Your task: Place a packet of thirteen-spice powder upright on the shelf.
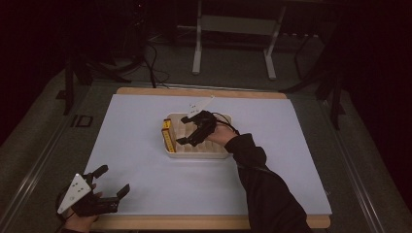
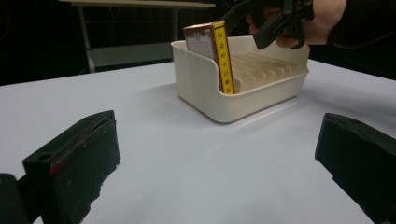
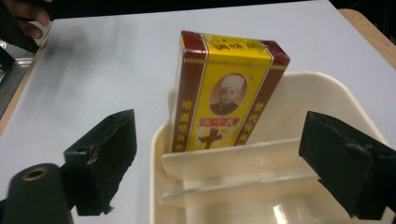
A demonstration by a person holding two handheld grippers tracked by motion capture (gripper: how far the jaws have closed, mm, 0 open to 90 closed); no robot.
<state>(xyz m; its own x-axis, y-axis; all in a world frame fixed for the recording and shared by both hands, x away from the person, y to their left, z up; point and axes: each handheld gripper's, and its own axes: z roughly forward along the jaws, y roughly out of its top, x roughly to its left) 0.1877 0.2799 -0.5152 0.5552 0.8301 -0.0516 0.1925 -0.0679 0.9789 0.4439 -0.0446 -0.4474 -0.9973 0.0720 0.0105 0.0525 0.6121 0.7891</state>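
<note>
Box (image 3: 224, 98) upright in tray (image 3: 327, 98), just beyond spread right tongs (image 3: 224, 163)

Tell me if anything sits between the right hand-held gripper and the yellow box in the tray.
Nothing visible does. The right hand-held gripper hangs open over the slotted tray, and the yellow box stands upright in the end slot straight ahead of its jaws. Only the low white dividers lie below that line, and the box rises well above them.

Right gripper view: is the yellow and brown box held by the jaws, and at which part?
No. The right gripper is open, jaws apart from the yellow and brown box standing in the cream plastic tray.
</note>
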